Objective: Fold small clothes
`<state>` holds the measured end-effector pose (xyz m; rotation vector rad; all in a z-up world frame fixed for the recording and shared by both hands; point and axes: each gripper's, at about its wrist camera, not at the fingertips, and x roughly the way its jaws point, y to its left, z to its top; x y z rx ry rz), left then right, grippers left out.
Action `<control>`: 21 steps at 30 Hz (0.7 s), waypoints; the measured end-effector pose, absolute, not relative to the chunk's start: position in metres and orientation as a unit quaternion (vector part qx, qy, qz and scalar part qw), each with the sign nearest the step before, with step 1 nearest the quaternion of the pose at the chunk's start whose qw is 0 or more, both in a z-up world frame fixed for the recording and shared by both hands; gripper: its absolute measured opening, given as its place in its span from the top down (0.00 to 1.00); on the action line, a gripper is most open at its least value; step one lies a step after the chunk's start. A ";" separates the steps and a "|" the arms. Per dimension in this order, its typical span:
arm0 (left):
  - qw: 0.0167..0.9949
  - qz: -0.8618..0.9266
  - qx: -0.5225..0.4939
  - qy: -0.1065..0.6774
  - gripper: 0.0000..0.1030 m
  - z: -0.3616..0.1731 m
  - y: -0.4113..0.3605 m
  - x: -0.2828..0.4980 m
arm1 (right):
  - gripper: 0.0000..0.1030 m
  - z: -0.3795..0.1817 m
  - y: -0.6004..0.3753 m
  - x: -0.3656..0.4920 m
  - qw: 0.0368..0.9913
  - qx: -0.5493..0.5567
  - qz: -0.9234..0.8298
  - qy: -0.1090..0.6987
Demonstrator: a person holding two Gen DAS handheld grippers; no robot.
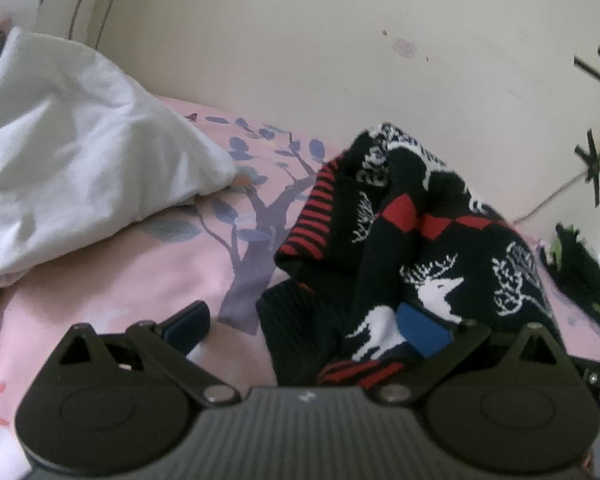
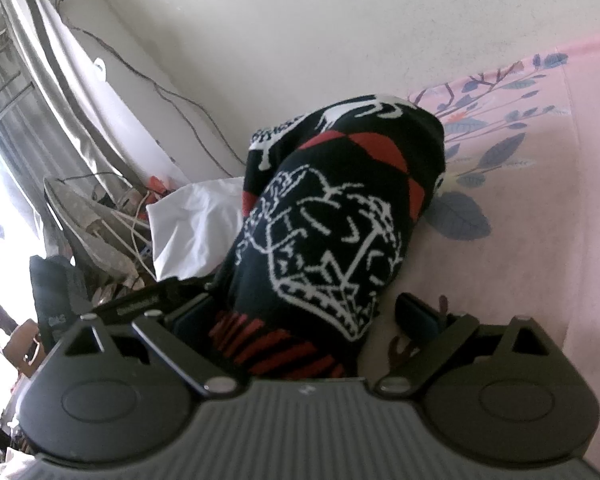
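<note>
A white pillow [image 1: 80, 160] lies at the left of the pink bed [image 1: 120, 272]; the black knitted sweater [image 1: 412, 240] sits bunched at the middle, near the wall. My left gripper [image 1: 304, 330] has its jaws wide apart, one pad touching the knit, gripping nothing. My right gripper [image 2: 300, 320] gapes around the striped hem [image 2: 284, 352], not closed (as far as I can tell). It looks soft, thick and floppy; I'd pinch the ribbed hem.
</note>
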<state>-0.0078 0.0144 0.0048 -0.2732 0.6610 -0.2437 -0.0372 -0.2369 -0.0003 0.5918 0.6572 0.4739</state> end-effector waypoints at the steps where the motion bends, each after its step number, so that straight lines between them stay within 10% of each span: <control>1: 0.930 -0.123 -0.141 0.315 0.00 0.006 0.017 -0.011 | 0.12 0.000 -0.239 -0.039 0.878 0.286 0.222 0.313; 21: 0.856 -0.252 -0.271 0.362 0.00 0.005 0.033 0.009 | 0.18 0.002 -0.254 -0.026 0.873 0.319 0.190 0.315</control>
